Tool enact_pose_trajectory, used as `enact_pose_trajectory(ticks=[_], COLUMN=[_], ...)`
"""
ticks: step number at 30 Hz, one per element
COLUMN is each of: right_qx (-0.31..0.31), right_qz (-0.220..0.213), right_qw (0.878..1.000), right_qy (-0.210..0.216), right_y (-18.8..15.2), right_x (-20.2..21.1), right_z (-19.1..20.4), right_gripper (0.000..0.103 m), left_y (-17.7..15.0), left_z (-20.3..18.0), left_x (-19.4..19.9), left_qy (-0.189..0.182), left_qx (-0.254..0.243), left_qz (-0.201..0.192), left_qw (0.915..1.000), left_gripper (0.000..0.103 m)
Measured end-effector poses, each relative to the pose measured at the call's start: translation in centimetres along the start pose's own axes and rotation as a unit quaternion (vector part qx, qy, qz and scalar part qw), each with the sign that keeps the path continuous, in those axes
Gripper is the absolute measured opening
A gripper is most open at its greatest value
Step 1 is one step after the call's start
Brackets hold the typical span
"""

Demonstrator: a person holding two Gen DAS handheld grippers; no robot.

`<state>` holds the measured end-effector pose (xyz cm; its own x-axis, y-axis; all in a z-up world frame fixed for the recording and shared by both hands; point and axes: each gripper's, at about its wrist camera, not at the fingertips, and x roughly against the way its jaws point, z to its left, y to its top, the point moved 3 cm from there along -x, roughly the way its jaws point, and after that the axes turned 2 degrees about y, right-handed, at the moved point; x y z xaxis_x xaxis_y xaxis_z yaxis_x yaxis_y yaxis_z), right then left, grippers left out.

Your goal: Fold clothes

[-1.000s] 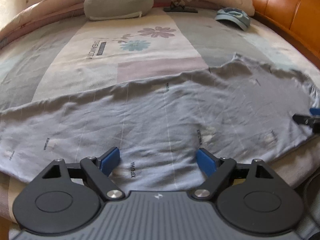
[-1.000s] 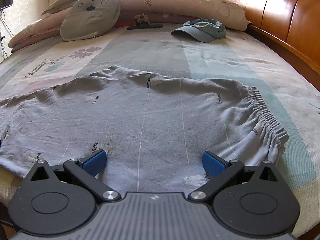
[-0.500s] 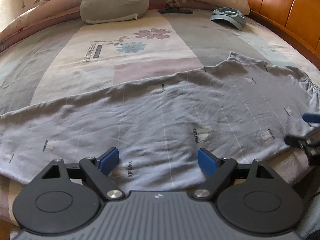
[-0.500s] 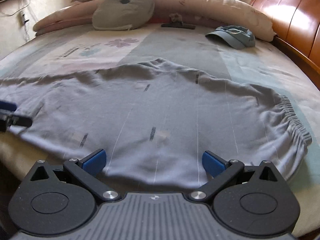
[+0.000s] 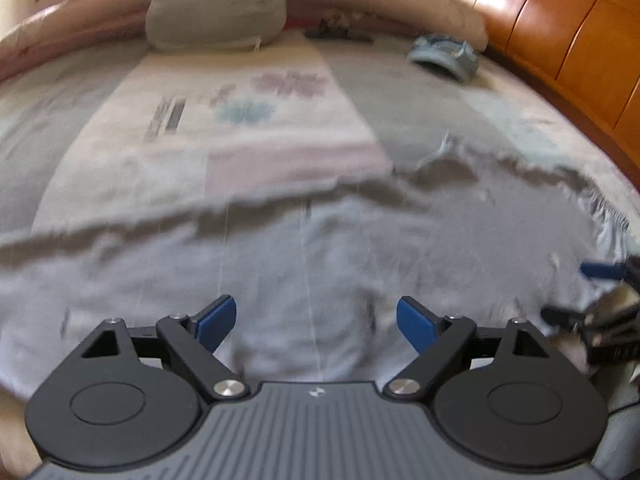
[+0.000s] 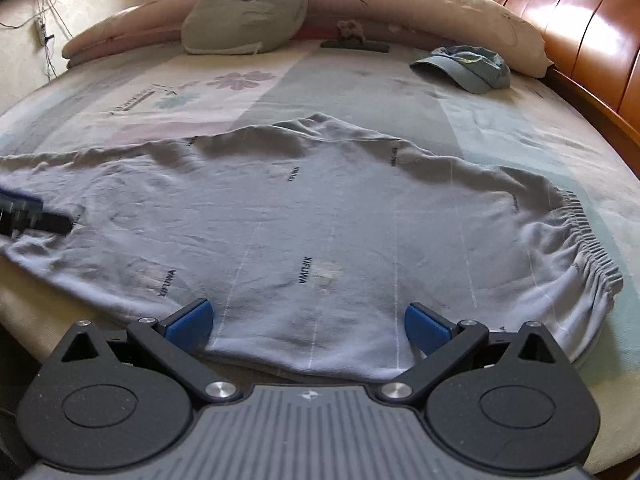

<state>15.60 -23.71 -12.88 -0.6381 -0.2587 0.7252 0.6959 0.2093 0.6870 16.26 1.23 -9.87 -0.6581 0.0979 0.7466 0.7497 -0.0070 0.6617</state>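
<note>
Trousers (image 6: pixel 320 216) lie flat, lengthwise across the bed (image 6: pixel 500 128) — waistband rightward; both grippers' fingers (image 6: pixel 188 320) released.

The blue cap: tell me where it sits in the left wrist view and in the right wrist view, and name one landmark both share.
Left wrist view: the blue cap lies upper right, blurred, on the bed near the wooden headboard.
Right wrist view: the cap lies upper right, sharp, beyond the grey trousers.
Shared landmark: the grey round cushion at the far side, upper left of centre.
</note>
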Motion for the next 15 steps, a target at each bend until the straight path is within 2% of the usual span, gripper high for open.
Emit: enact_pose_trajectory(ticks=[4, 10, 12, 15], right_qx=[0.0, 0.002, 0.003, 0.005], right_qz=[-0.001, -0.008, -0.009, -0.011], right_qw=[1.0, 1.0, 1.0, 1.0], right_qy=[0.002, 0.004, 0.007, 0.009], right_y=[0.0, -0.3, -0.3, -0.3], right_x=[0.0, 0.1, 0.1, 0.1], right_z=[-0.2, -0.2, -0.2, -0.2], right_gripper=[0.103, 0.103, 0.103, 0.103], left_y=[2.7, 3.7, 4.0, 4.8], left_z=[-0.4, -0.1, 0.0, -0.2], left_x=[-1.2, -6.1, -6.7, -6.9], left_qy=[-0.012, -0.027, -0.022, -0.013], left_qx=[-0.018, -0.003, -0.01, -0.011], left_qz=[-0.025, 0.006, -0.013, -0.004], left_qw=[0.9995, 0.9996, 0.9996, 0.9998], left_gripper=[0.088, 0.088, 0.091, 0.091])
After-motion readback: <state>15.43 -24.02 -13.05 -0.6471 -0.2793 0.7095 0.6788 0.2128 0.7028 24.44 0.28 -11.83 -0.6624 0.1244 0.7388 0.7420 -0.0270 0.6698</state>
